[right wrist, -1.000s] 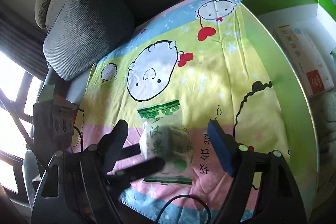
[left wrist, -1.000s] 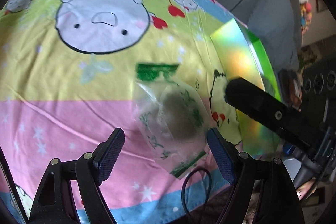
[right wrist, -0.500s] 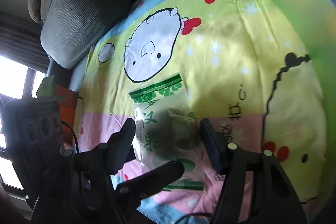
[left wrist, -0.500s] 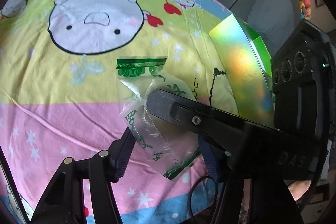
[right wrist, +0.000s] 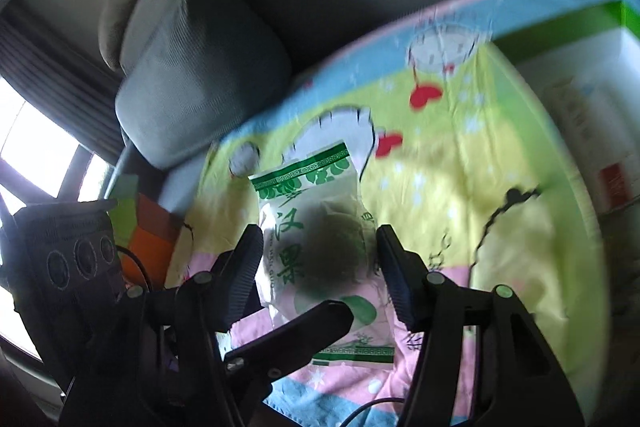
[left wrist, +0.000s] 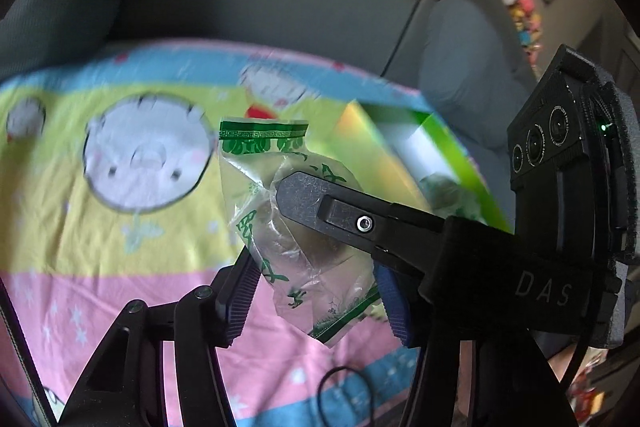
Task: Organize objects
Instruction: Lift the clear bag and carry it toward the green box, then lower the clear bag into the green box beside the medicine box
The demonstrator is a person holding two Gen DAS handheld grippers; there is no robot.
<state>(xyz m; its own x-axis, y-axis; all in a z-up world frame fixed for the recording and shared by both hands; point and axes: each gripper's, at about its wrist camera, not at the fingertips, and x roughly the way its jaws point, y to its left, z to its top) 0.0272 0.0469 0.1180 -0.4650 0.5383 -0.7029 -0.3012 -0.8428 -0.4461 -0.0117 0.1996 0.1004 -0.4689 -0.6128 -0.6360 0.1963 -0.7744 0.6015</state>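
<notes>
Left hand-held gripper (left wrist: pixel 316 289) and right hand-held gripper (right wrist: pixel 320 275) both grasp a single clear packet (left wrist: pixel 288 227) printed with green characters and green sealed bands at either end; a dark round content shows through the film. In the left wrist view the packet sits between the left gripper's ribbed pads, which press on its lower part, while one finger of the right gripper lies across its front. In the right wrist view the same packet stands between the right gripper's pads, its top band uppermost, with a finger of the left gripper crossing its lower end. The jaws of both grippers are closing on the packet. The packet is held above the cartoon-print sheet (left wrist: pixel 100 227), over the boundary between its yellow and pink stripes, toward the near edge of the sheet. An open green box (right wrist: pixel 600 39) with a white interior lies on the sheet at its right edge; a flat carton (right wrist: pixel 592 131) rests inside it. Grey sofa cushions (right wrist: pixel 200 91) rise behind the far edge of the sheet. The background is blurred by motion.
</notes>
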